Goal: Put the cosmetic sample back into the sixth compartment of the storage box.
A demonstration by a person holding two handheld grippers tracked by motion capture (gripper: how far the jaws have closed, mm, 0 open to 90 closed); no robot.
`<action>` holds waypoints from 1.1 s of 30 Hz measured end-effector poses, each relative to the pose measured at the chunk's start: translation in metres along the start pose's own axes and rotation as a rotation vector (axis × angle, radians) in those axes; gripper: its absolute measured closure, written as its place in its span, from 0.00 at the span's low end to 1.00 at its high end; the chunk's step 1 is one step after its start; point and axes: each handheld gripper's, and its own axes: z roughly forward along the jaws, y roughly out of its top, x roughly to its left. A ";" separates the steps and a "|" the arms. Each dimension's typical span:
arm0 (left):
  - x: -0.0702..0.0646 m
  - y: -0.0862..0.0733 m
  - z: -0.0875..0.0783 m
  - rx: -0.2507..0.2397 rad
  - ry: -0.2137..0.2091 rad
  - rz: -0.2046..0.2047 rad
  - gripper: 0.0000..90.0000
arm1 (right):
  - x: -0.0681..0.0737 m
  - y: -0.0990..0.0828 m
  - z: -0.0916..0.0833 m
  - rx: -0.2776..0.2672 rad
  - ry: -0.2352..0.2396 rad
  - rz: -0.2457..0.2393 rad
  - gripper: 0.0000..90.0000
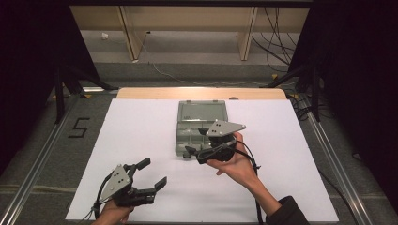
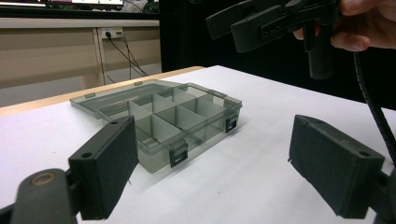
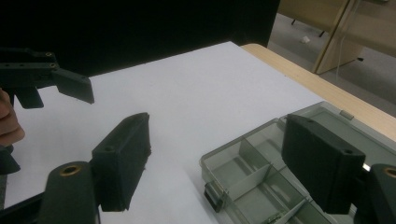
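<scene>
The organiser box [image 1: 201,133] looks like smoky, translucent grey plastic with a glossy, smooth sheen; its open lid [image 1: 202,112] is the same clear-tinted plastic, its inner dividers [image 2: 164,116] a paler, duller grey, and its small latches [image 2: 178,155] dark and opaque. The table [image 1: 141,136] carries a matt white covering, smooth as paper, over a pale wood edge [image 1: 201,93] with a soft satin finish. The left gripper [image 1: 155,173] and right gripper [image 1: 195,140] have matt black jaws, faintly grainy like moulded plastic, and each bears a flat grey plate [image 1: 225,127] of dull metallic look
</scene>
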 end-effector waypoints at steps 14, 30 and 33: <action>-0.001 0.000 0.001 -0.008 -0.001 -0.009 0.17 | 0.005 -0.008 -0.013 -0.036 0.008 0.004 0.27; -0.001 0.000 0.001 -0.008 -0.001 -0.008 0.17 | 0.006 -0.025 -0.029 -0.088 -0.002 0.014 0.26; -0.001 0.000 0.001 -0.008 0.000 -0.008 0.17 | 0.007 -0.030 -0.031 -0.094 -0.004 0.029 0.25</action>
